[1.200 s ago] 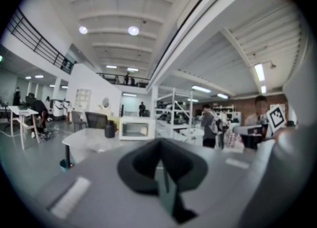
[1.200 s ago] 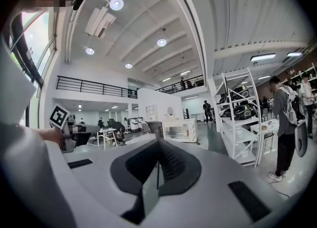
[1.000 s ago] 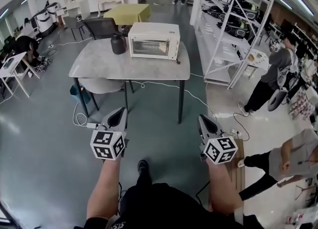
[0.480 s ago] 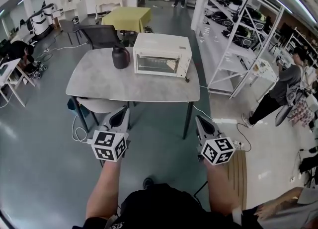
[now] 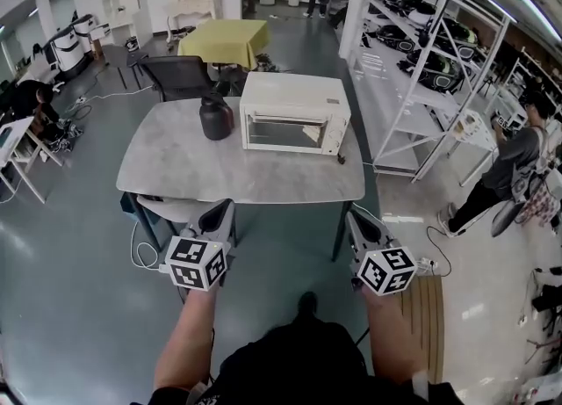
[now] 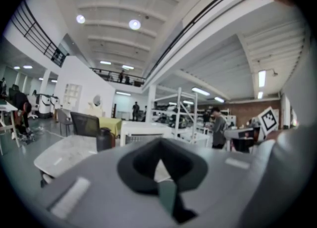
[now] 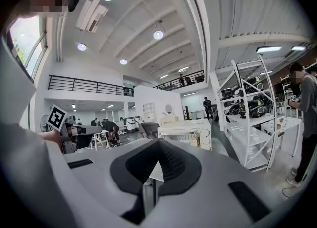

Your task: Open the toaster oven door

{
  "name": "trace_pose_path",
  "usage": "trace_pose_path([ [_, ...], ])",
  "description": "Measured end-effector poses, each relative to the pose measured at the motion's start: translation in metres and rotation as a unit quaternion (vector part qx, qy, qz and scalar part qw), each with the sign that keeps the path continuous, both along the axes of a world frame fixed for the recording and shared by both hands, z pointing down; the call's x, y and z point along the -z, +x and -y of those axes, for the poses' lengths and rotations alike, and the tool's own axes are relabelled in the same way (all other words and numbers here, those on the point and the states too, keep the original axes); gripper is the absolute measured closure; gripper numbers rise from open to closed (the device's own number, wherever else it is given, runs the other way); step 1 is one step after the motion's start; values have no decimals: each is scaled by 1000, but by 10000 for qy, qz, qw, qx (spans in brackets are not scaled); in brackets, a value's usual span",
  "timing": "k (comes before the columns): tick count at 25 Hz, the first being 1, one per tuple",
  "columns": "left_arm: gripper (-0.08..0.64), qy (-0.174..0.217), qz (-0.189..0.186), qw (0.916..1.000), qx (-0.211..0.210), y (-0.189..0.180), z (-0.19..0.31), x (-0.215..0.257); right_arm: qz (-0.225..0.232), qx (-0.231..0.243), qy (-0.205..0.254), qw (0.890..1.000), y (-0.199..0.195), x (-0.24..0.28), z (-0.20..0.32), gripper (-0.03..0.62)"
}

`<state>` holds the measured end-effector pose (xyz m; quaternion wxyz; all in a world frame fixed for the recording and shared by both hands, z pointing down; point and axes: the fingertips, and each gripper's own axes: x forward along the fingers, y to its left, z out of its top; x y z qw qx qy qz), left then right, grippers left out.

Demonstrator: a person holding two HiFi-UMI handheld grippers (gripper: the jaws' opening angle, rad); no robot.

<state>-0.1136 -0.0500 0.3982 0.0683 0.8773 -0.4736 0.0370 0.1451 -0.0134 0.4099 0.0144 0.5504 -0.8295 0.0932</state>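
Note:
A white toaster oven stands on a grey table, its glass door shut and facing me. A dark jug sits just left of it. My left gripper and right gripper hang side by side near the table's front edge, short of the oven, both shut and holding nothing. The oven shows small and far ahead in the left gripper view, and the oven also lies ahead in the right gripper view.
A dark chair and a yellow-covered table stand behind the grey table. A white shelf rack runs along the right. People stand at the right and far back. Cables trail on the floor under the table.
The table and oven have come closer and lower in the head view as I walked forward. Both grippers have stayed shut and level.

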Motion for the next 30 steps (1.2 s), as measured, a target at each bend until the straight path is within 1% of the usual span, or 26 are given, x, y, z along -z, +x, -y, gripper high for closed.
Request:
trace_pose_path([
  [5,552,-87,32,9999,38,2,36,-17,55,91,13,9999,0,-11,44,598],
  [9,552,-116,84,9998,126,14,76,-19,87,242,72,9996,9,-8,95,598],
  [12,552,-193,80,9995,239,14,109,-17,120,320,57,9994,12,-5,132,598],
  [15,552,-320,37,9989,337,22,144,-15,183,384,-2,9991,25,-5,172,598],
  [21,552,-405,137,9966,700,43,218,-10,301,556,-146,9979,58,-10,246,598],
  [26,552,-380,84,9957,843,52,254,-6,266,763,-240,9964,65,-16,285,598],
  [30,552,-474,60,9951,867,53,271,-13,261,835,-370,9955,62,-24,306,598],
])
